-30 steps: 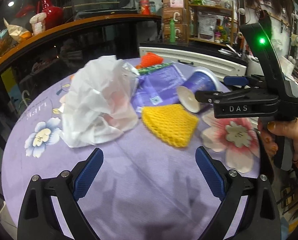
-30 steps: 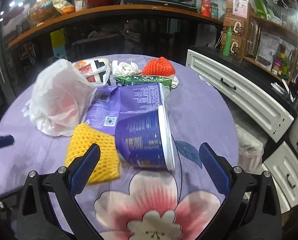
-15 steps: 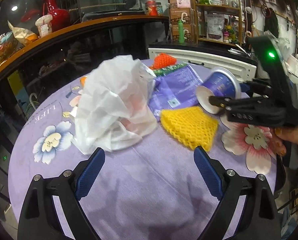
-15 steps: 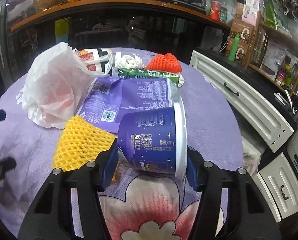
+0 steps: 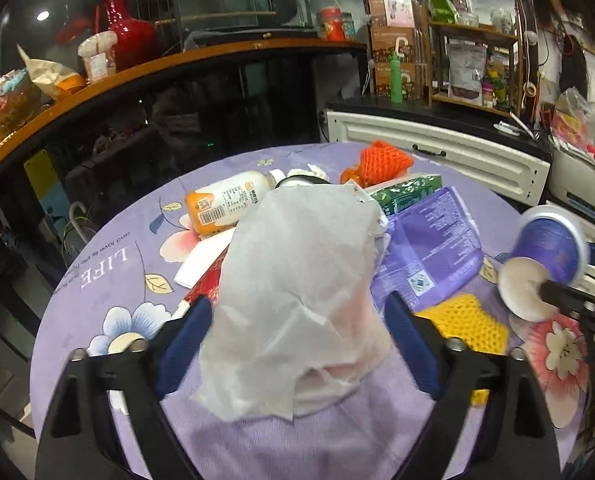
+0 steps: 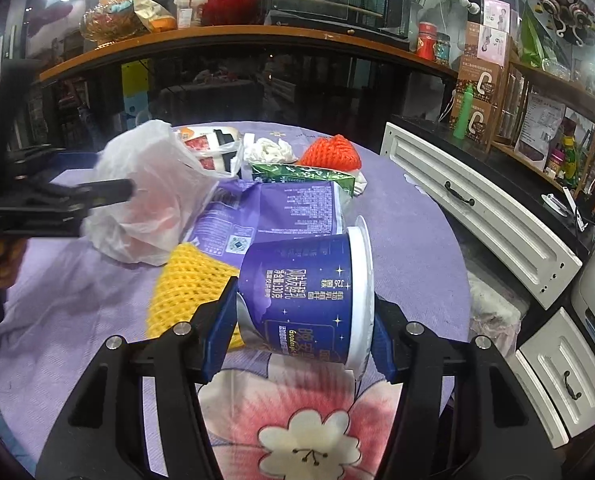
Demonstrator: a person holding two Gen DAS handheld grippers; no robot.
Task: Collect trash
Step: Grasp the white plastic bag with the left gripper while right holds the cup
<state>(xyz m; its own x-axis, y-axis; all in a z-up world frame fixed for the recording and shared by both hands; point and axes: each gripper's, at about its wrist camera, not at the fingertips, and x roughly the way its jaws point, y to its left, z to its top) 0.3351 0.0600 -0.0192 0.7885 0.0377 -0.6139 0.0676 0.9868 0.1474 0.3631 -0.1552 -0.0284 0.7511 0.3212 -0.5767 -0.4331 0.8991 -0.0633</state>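
Observation:
Trash lies on a round table with a purple flowered cloth (image 5: pixel 109 280). My right gripper (image 6: pixel 301 316) is shut on a blue yogurt cup (image 6: pixel 305 300), held on its side and lifted off the cloth; the cup also shows in the left wrist view (image 5: pixel 545 256). My left gripper (image 5: pixel 297 332) is open, its fingers on either side of a crumpled white plastic bag (image 5: pixel 297 280), which also shows in the right wrist view (image 6: pixel 149 192). Between them lie a yellow foam net (image 6: pixel 185 284) and a purple flat packet (image 6: pixel 273 208).
Behind the bag lie an orange-capped bottle (image 5: pixel 229 200), a green packet (image 5: pixel 409 192), an orange foam net (image 5: pixel 381 160) and crumpled white tissue (image 6: pixel 269 148). A white drawer cabinet (image 6: pixel 477 208) stands right of the table. A dark counter with a wooden top (image 5: pixel 177 64) runs behind.
My right gripper closed on the blue cup and lifted it. My left gripper moved forward until its open fingers straddle the white bag.

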